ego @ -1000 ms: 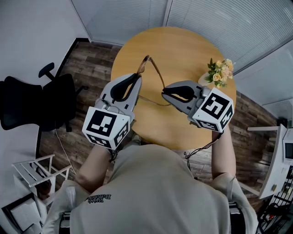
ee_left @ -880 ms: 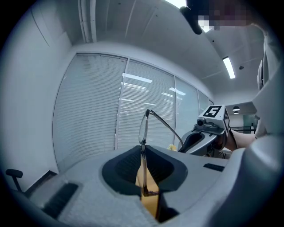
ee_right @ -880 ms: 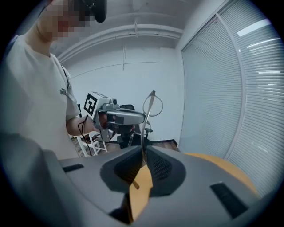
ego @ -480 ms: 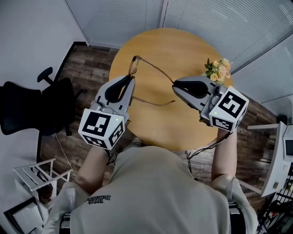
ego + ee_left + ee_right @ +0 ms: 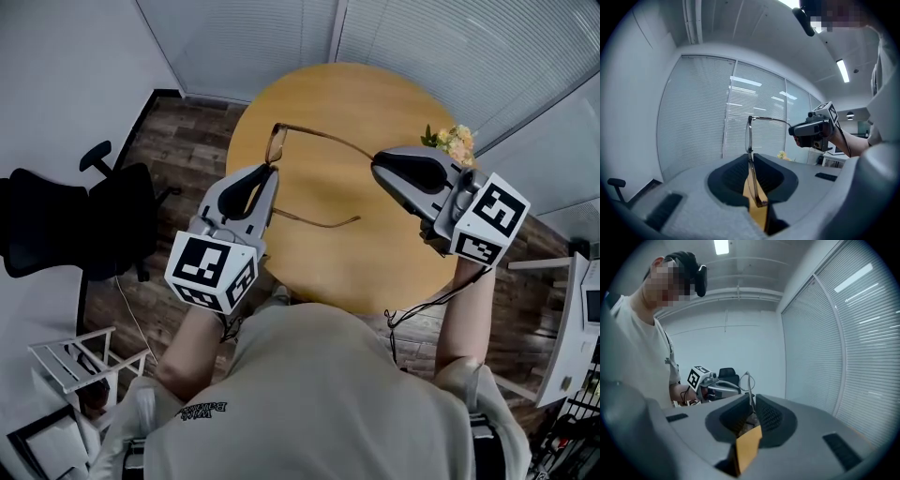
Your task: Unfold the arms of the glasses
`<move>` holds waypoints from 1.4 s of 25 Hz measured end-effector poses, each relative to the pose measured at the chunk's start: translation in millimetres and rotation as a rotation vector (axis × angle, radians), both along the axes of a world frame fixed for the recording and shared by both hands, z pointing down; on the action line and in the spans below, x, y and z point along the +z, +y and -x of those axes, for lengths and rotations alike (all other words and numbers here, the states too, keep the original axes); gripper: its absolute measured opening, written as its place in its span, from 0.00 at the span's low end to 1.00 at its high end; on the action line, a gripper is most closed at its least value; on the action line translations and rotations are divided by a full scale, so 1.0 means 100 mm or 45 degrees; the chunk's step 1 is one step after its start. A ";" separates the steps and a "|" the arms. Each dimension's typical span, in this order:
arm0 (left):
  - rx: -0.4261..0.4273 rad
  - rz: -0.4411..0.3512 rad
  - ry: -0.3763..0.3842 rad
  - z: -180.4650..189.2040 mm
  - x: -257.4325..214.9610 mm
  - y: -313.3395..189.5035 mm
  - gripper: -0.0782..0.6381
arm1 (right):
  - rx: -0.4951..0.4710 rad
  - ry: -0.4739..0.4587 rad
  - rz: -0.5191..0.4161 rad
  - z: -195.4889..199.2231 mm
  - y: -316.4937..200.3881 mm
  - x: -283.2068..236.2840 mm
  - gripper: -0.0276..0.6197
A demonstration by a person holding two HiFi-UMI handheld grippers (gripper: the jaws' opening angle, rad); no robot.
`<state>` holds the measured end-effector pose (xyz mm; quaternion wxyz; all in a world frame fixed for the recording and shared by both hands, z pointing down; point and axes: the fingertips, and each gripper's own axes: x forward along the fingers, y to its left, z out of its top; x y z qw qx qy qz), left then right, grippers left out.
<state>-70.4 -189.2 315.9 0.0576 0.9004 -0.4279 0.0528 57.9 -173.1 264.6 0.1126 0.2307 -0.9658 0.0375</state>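
Glasses (image 5: 277,142) are off the bench (image 5: 375,262), held in the air over its 10 o'clock part, between my two grippers.

Left gripper (image 5: 269,170): fingers (image 5: 723,177) narrow, clamped on the frame front, which I see edge-on and upright in the left gripper view.

Right gripper (image 5: 377,161): out at 3 o'clock from the frame front, fingers (image 5: 774,417) narrow, pinching the tip of the upper arm (image 5: 328,139). That arm runs as a straight line from the hinge across to my right fingers, well clear of the lenses. I'd call it unfolded, or nearly so.

Lower arm (image 5: 319,223): hangs free at 6 o'clock of the upper one, curved tip pointing toward 3 o'clock. It also stands away from the front, not folded against it. Whether it is at full swing I cannot tell from here.

Judgement: most of the job looks done. Left to do: confirm the lower arm is fully out, then set the glasses down.

Small bunch of flowers (image 5: 452,142) sits at the bench's 2 o'clock edge.
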 end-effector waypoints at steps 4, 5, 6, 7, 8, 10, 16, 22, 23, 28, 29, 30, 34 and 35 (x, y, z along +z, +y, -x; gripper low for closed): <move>0.010 -0.011 -0.007 -0.04 -0.03 0.02 0.17 | 0.014 0.001 -0.028 -0.06 -0.01 -0.09 0.12; 0.012 -0.011 -0.010 -0.05 -0.02 0.03 0.17 | 0.016 0.012 -0.036 -0.06 -0.01 -0.10 0.12; 0.014 -0.009 -0.013 -0.05 -0.01 0.03 0.17 | 0.017 0.029 -0.043 -0.07 -0.01 -0.10 0.12; 0.016 -0.007 -0.016 -0.05 0.00 0.04 0.17 | 0.017 0.048 -0.051 -0.06 -0.01 -0.10 0.12; 0.018 -0.006 -0.021 -0.05 0.01 0.05 0.17 | 0.016 0.069 -0.058 -0.06 -0.01 -0.09 0.12; 0.021 -0.006 -0.035 -0.08 0.02 0.06 0.17 | 0.008 0.107 -0.068 -0.09 0.01 -0.10 0.12; 0.007 -0.013 -0.044 -0.07 0.02 0.04 0.17 | -0.007 0.191 -0.077 -0.07 0.01 -0.04 0.12; -0.024 -0.001 -0.029 -0.02 0.02 -0.03 0.17 | 0.005 0.170 -0.046 -0.04 0.01 0.07 0.12; -0.035 -0.002 -0.030 -0.02 0.01 -0.05 0.17 | -0.004 0.156 -0.037 -0.06 0.03 0.08 0.12; -0.060 -0.008 -0.023 -0.02 -0.01 -0.09 0.17 | 0.002 0.035 -0.002 -0.15 0.08 0.03 0.12; -0.064 -0.010 -0.023 -0.01 -0.02 -0.10 0.17 | 0.023 0.021 -0.004 -0.17 0.06 0.02 0.12; -0.068 -0.013 -0.022 0.00 -0.03 -0.11 0.17 | 0.050 0.004 -0.007 -0.19 0.03 0.00 0.12; -0.071 -0.033 -0.018 0.02 -0.11 -0.15 0.17 | 0.156 -0.149 -0.017 -0.26 -0.05 -0.14 0.12; -0.069 -0.042 -0.019 0.02 -0.15 -0.16 0.17 | 0.180 -0.196 -0.025 -0.28 -0.07 -0.18 0.12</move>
